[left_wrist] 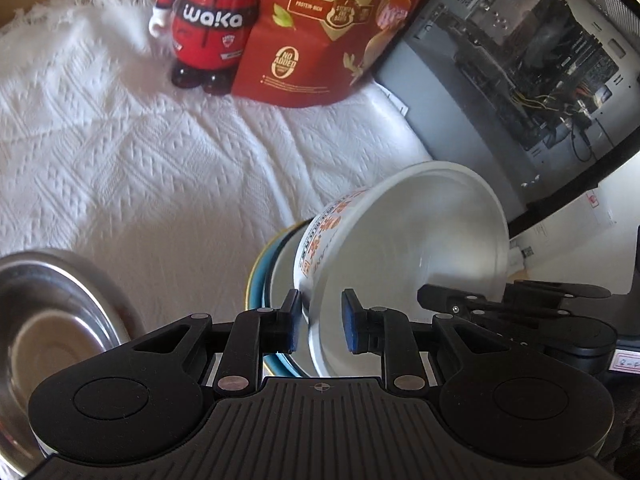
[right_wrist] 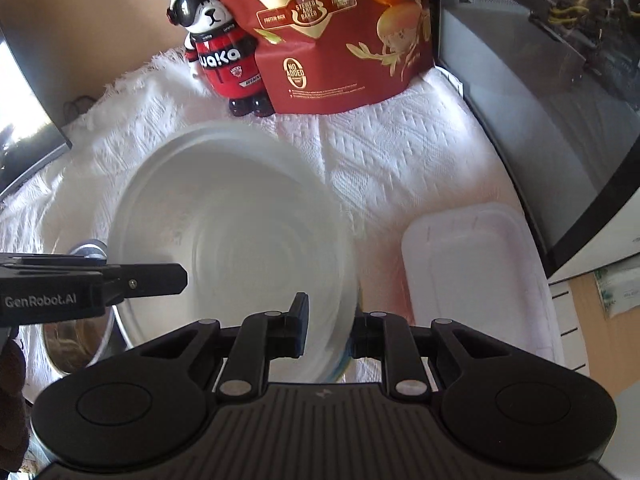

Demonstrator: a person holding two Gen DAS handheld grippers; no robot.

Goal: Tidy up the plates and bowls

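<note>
A white paper bowl (left_wrist: pixel 400 248) with orange print hangs tilted over the white cloth (left_wrist: pixel 120 140), its mouth facing right. My left gripper (left_wrist: pixel 322 322) is shut on its near rim, one pad on the printed outside and one inside. The right wrist view looks into the same bowl (right_wrist: pixel 232 240). My right gripper (right_wrist: pixel 330 324) is shut on the rim at the right, and a left finger (right_wrist: pixel 160 276) reaches in from the left. A blue-rimmed dish (left_wrist: pixel 256 284) shows behind the bowl. A steel bowl (left_wrist: pixel 48 312) sits at the lower left.
A red egg pouch (left_wrist: pixel 320 40) and a bear figure (left_wrist: pixel 208 28) stand at the back of the cloth. An open computer case (left_wrist: pixel 520 60) borders the right side. A clear plastic container (right_wrist: pixel 472 280) lies to the right of the bowl.
</note>
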